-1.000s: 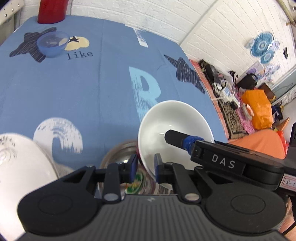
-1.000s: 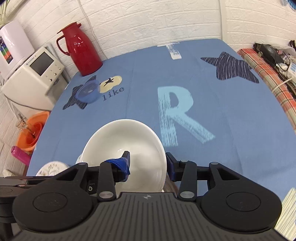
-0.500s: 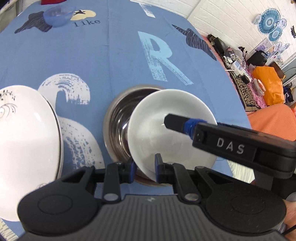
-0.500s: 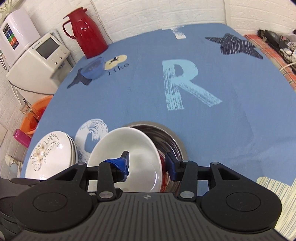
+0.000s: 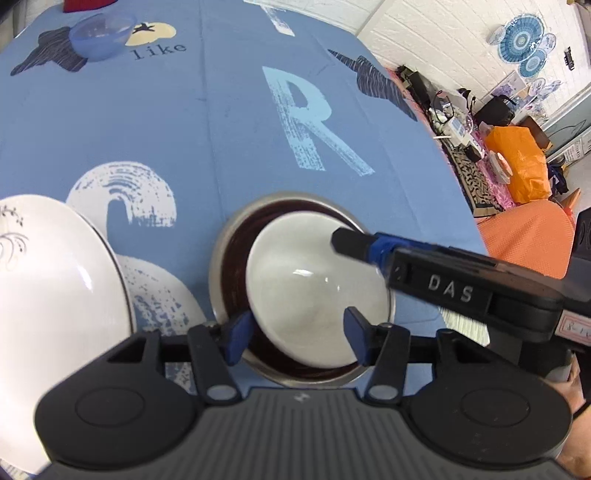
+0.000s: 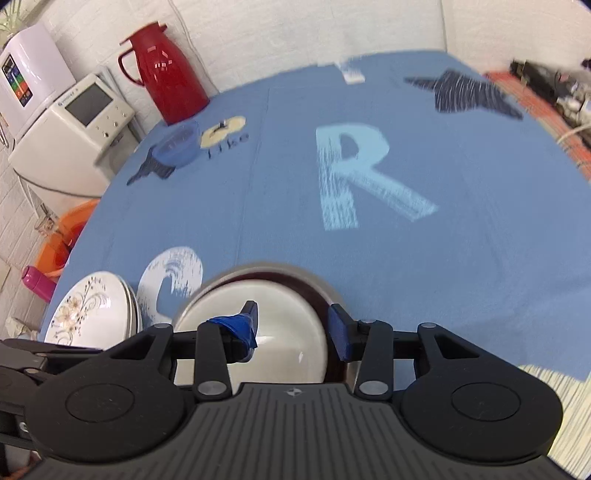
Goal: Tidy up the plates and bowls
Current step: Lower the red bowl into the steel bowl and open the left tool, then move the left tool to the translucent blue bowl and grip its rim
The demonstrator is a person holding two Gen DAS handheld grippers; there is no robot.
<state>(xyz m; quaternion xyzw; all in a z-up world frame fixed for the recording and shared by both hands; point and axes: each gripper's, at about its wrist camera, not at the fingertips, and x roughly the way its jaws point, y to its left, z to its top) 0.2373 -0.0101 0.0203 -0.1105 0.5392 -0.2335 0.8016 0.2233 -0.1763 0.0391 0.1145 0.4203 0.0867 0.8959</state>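
A white bowl [image 5: 314,295] [image 6: 288,306] rests nested inside a steel bowl [image 5: 221,266] [image 6: 280,266], with a dark red lining showing between them. My left gripper [image 5: 297,339] is open, its fingers spread on either side of the white bowl's near rim. My right gripper [image 6: 293,328] straddles the bowl's right wall, one taped finger inside and the other outside against it, and it looks shut on the wall. In the left wrist view that finger [image 5: 354,243] reaches over the far rim. A stack of white flowered plates [image 5: 55,280] [image 6: 92,310] lies to the left.
A small blue bowl [image 5: 99,35] [image 6: 177,146] stands far back left on the blue tablecloth, with a red thermos [image 6: 166,74] behind it. Off the table's left edge are a white appliance [image 6: 74,122] and an orange basin [image 6: 62,240]. Clutter lies beyond the right edge.
The white bowl came down from the air into the steel bowl. My left gripper, shut on its rim before, has opened. The right gripper's finger gap is about the same.
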